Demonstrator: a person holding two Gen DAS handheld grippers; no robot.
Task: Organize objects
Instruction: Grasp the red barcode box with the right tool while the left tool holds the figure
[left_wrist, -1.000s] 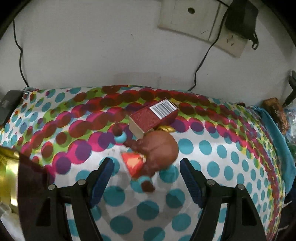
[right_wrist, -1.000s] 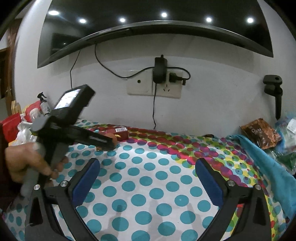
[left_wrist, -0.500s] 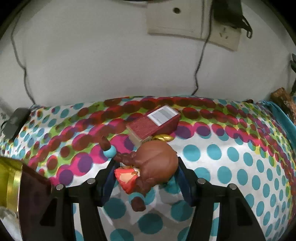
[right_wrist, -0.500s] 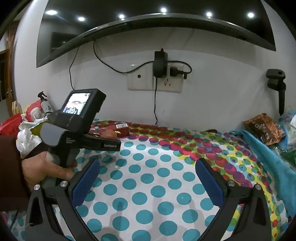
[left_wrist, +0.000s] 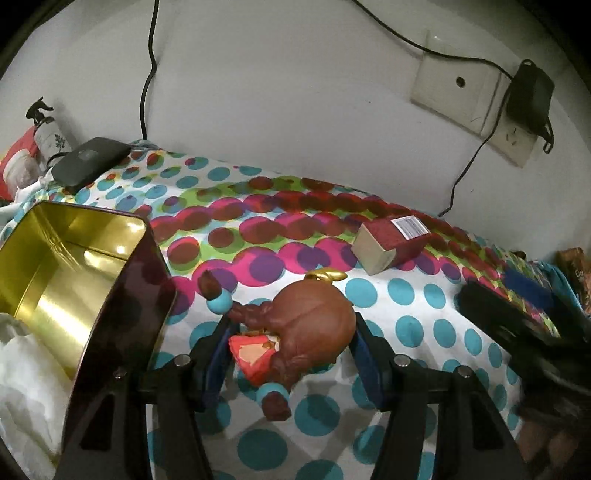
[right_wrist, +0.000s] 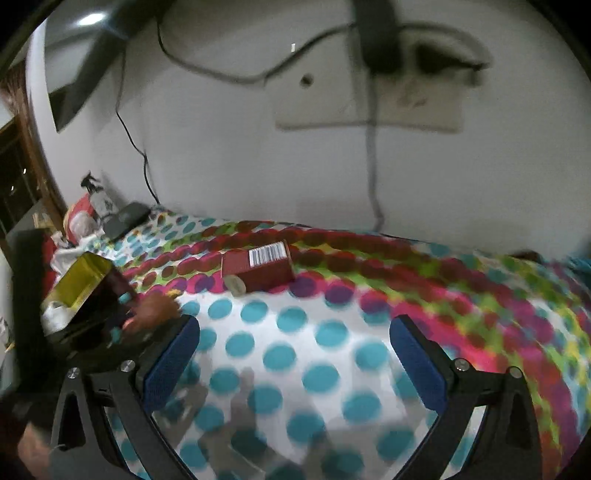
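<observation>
My left gripper (left_wrist: 290, 341) is shut on a brown doll figure (left_wrist: 306, 339) with blue hair beads and a red-orange face, held above the dotted cloth. An open gold-lined tin (left_wrist: 66, 273) stands just to its left. A red box with a barcode (left_wrist: 393, 240) lies behind the doll. In the right wrist view, my right gripper (right_wrist: 295, 347) is open and empty over the cloth, facing the red box (right_wrist: 258, 269). The doll (right_wrist: 155, 308) and tin (right_wrist: 83, 284) show at its left.
A black device (left_wrist: 90, 162) and a bottle (left_wrist: 48, 133) sit at the back left by the wall. A wall socket with a black adapter (left_wrist: 528, 96) and cables is above. White cloth (left_wrist: 26, 384) lies beside the tin. The right gripper's dark body (left_wrist: 517, 321) is at right.
My left gripper has closed on the doll and lifted it toward the left, bringing the tin into view. My right gripper has swung forward and down toward the red box.
</observation>
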